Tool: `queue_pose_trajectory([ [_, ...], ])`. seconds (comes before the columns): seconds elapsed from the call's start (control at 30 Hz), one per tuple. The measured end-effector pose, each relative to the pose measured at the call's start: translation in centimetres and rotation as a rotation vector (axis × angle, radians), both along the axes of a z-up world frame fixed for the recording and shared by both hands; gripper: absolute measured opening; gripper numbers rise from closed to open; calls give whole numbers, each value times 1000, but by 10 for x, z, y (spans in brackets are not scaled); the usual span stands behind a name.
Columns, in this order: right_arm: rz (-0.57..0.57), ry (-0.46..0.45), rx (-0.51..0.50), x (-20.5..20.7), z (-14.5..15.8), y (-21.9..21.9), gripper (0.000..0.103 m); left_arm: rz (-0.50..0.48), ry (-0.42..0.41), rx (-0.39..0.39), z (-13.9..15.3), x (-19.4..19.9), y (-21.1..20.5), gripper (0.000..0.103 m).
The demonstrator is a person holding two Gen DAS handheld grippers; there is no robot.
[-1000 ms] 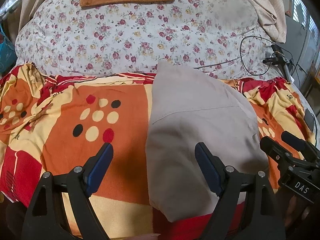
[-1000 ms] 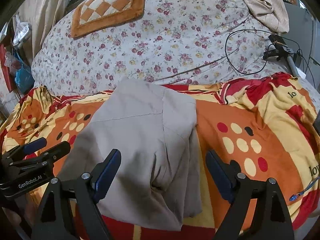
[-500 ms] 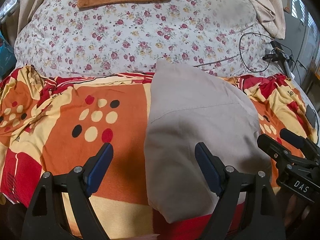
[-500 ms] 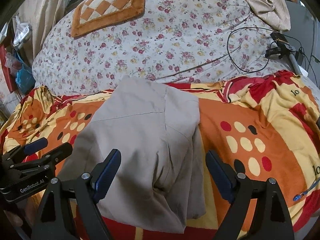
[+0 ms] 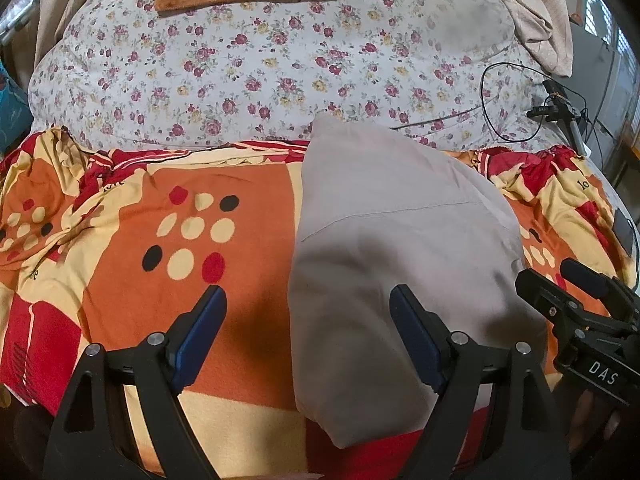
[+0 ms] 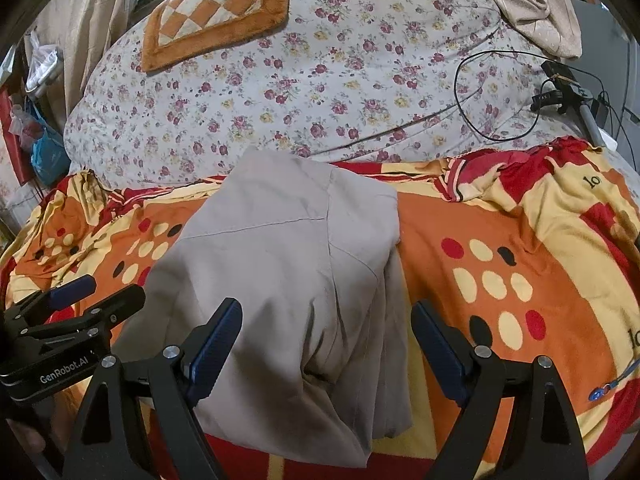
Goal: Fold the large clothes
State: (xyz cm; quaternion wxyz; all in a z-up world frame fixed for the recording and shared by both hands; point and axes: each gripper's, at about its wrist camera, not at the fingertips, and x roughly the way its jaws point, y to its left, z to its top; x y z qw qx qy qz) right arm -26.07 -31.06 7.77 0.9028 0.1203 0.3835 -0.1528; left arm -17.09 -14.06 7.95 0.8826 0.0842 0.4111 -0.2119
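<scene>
Left wrist view, garment: the beige garment (image 5: pixel 400 240) lies folded into a narrow stack on the patterned blanket (image 5: pixel 160 240), ahead of the left tool (image 5: pixel 308 328) and under its right finger.
Right wrist view, garment: the stack (image 6: pixel 288 280) sits ahead, between the fingers of the right tool (image 6: pixel 326 344), loose layers showing at its right edge.
Left tool: spread wide, holding nothing.
Right tool: spread wide, empty.
Risk: pinching only the top layer would likely peel the stack open; the soft blanket could bunch into the grip.
Beyond: floral quilt (image 5: pixel 280 72), black cable (image 6: pixel 500 96).
Writing: "DAS" on the right tool, "GenRobot.AI" on the left tool, partial "lo" on the blanket.
</scene>
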Motion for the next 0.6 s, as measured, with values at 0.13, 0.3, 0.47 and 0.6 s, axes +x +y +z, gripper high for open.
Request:
queue_pose_trajectory([
  [0.13, 0, -2, 4, -1, -1, -1, 87, 0, -5, 2, 1, 0, -1, 84],
  [0.3, -3, 2, 6, 0, -2, -1, 87, -1, -5, 3, 1, 0, -1, 84],
  [0.47, -2, 7, 12, 1, -6, -1, 87, -1, 1, 3, 0, 0, -1, 84],
  [0.6, 0, 9, 13, 0, -6, -1, 87, -5, 3, 6, -1, 0, -1, 84],
])
